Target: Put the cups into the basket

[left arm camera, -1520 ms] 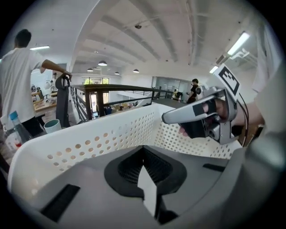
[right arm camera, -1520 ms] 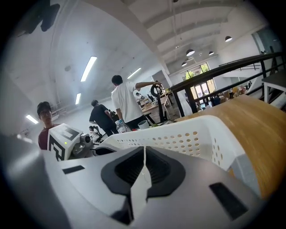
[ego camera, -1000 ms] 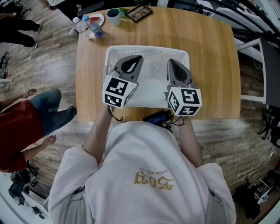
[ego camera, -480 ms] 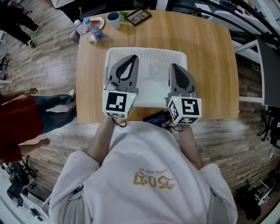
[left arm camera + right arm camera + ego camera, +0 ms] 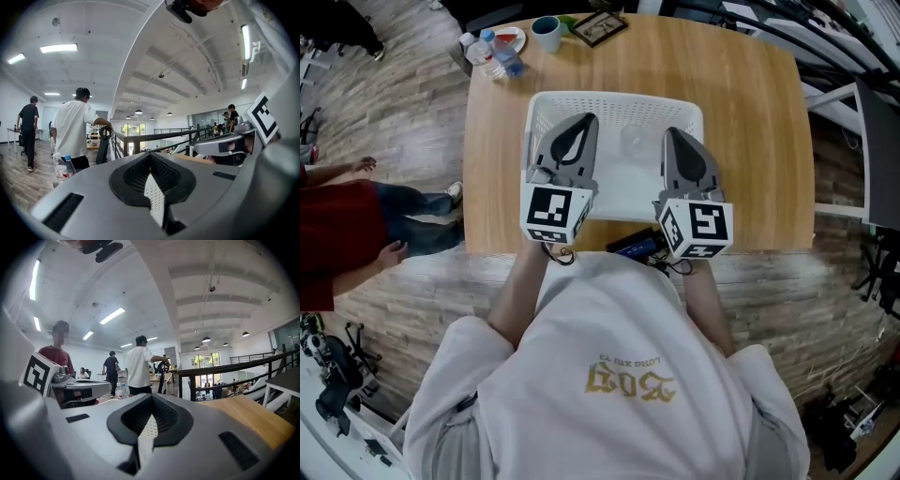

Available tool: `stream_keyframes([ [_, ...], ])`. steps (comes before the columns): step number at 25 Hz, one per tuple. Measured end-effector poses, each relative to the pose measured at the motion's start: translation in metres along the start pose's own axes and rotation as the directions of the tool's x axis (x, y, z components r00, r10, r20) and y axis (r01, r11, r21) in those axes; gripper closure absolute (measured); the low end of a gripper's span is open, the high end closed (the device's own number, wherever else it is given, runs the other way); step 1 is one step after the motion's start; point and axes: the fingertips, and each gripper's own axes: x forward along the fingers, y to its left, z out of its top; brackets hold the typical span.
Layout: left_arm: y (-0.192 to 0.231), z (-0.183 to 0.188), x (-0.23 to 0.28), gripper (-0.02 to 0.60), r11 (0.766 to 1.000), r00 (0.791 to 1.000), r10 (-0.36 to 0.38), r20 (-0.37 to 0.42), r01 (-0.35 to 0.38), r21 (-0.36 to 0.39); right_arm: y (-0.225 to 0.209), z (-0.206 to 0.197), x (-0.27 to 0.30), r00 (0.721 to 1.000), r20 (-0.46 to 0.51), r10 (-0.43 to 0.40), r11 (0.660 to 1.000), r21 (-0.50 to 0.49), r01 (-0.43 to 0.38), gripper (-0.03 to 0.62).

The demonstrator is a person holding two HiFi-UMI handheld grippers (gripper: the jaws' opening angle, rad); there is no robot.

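The only lettering is a gold print on the back of the person's white sweatshirt (image 5: 630, 382), seen upside down. Its large characters might read "DOG"; the small line beside them is too fine to read.

White perforated basket (image 5: 619, 110); light wood-grain table (image 5: 750, 141); teal cup (image 5: 546, 33); grey-brown plank floor (image 5: 403, 122).

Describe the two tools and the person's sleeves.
The left tool and right tool are grey tapered shells with black-rimmed openings, each carrying a white cube with black square markers. A thin black cable loops under the left cube. The shirt is white, short-sleeved.
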Motion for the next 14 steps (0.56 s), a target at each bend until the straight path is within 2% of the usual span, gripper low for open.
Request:
stream_keyframes([
  [4,-0.007,0.005,-0.003,0.574,0.997,0.998,-0.048,0.043,0.050,-0.052,0.000,-0.002,-0.001,1.000,-0.003,0.005,1.000,0.004,-0.005,0.584],
  [7,-0.010,0.007,-0.006,0.574,0.996,0.996,-0.066,0.064,0.070,-0.062,0.000,-0.006,-0.003,1.000,-0.009,0.002,1.000,0.010,-0.002,0.583],
  [10,-0.009,0.002,-0.005,0.574,0.996,0.997,-0.063,0.049,0.066,-0.062,-0.001,-0.010,-0.002,1.000,-0.020,0.003,1.000,0.018,-0.003,0.584],
  [14,-0.013,-0.007,0.002,0.574,0.998,0.998,-0.061,0.013,0.061,-0.018,-0.005,-0.017,0.000,0.999,-0.040,0.005,1.000,0.025,-0.004,0.583],
])
